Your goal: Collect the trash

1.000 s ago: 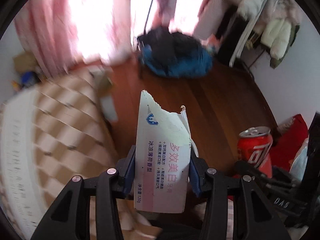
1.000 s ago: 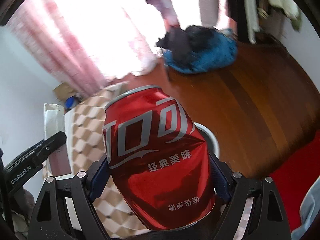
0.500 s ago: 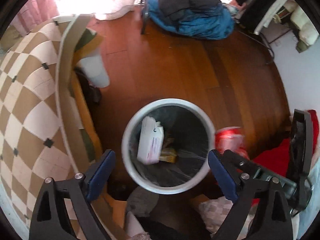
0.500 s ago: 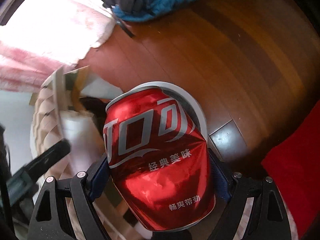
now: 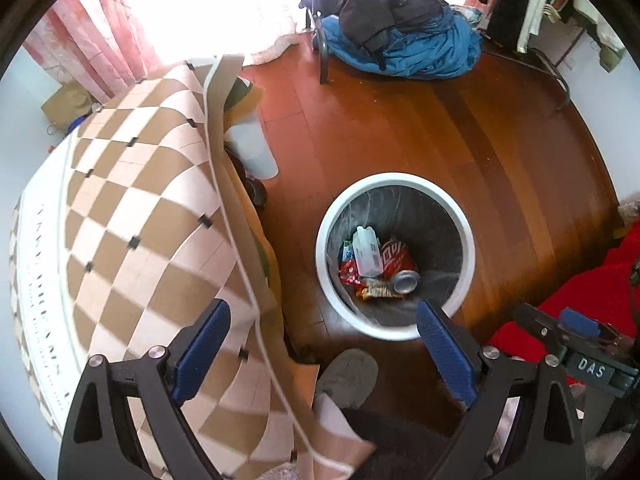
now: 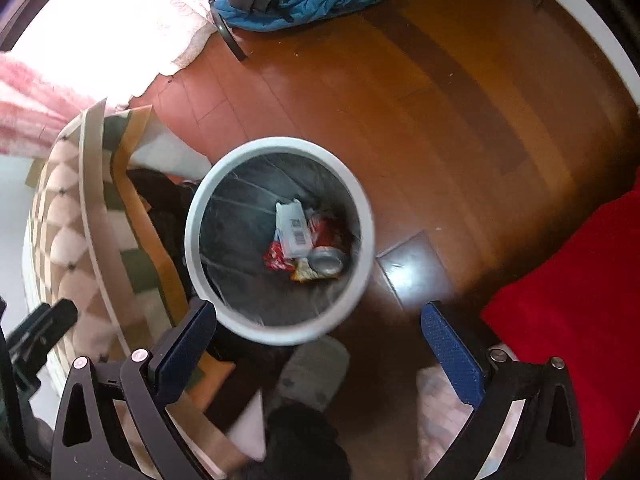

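Blue-padded jaws of the left gripper point(image 5: 322, 344) and right gripper point(image 6: 318, 344) stand wide apart, empty, above the white bin point(image 5: 468, 232) on the wooden floor point(image 5: 460, 120). Inside lie a red can point(image 5: 398, 262) and torn carton point(image 5: 366, 250). Retract both clear of the rim; deeper wrappers are indistinct.

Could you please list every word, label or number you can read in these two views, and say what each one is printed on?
"DAS": white letters on the body of the right hand-held gripper, seen in the left wrist view.
Red can in the trash bin: white lettering, too small to read.
White carton in the bin: a barcode and print, too blurred to read.
Snack wrappers: print unreadable.
Nothing else legible.
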